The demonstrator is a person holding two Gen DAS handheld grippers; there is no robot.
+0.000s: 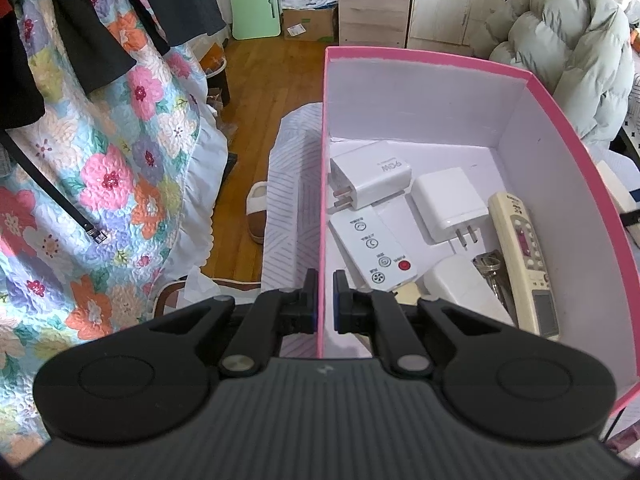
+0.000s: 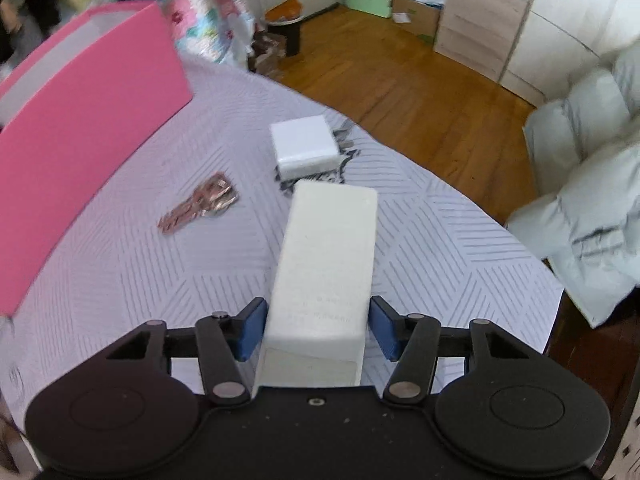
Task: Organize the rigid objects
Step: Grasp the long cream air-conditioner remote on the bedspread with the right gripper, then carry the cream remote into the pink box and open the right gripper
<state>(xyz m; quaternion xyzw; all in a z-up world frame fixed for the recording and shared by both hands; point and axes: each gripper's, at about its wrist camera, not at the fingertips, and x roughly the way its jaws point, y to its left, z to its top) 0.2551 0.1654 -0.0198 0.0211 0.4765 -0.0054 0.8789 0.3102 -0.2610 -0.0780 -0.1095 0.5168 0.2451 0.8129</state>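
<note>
Left wrist view: left gripper [image 1: 326, 300] low in the middle of the frame, pinched tight on the left wall of the pink box [image 1: 548, 92], one finger outside, one inside. In the box, from upper left toward lower right: a white charger [image 1: 372, 180] with prongs pointing lower left, a flat white remote [image 1: 374, 248] with a red button, a second white charger [image 1: 450, 206], a bunch of keys [image 1: 494, 272], a long cream remote [image 1: 526, 264] against the right wall. Bottom of the box partly hidden by the gripper body.

Right wrist view, somewhat blurred: right gripper [image 2: 316, 330] at lower centre, jaws about half wide, a long white block [image 2: 328, 264] between the blue pads [image 2: 250, 330]; a sliver of gap seen at each side, so no firm clamp to be told. Beyond it on the striped cloth [image 2: 460, 256], a white plug adapter [image 2: 304, 144] at upper centre and copper-coloured keys [image 2: 200, 206] to its lower left. Pink box at upper left of the frame.
</note>
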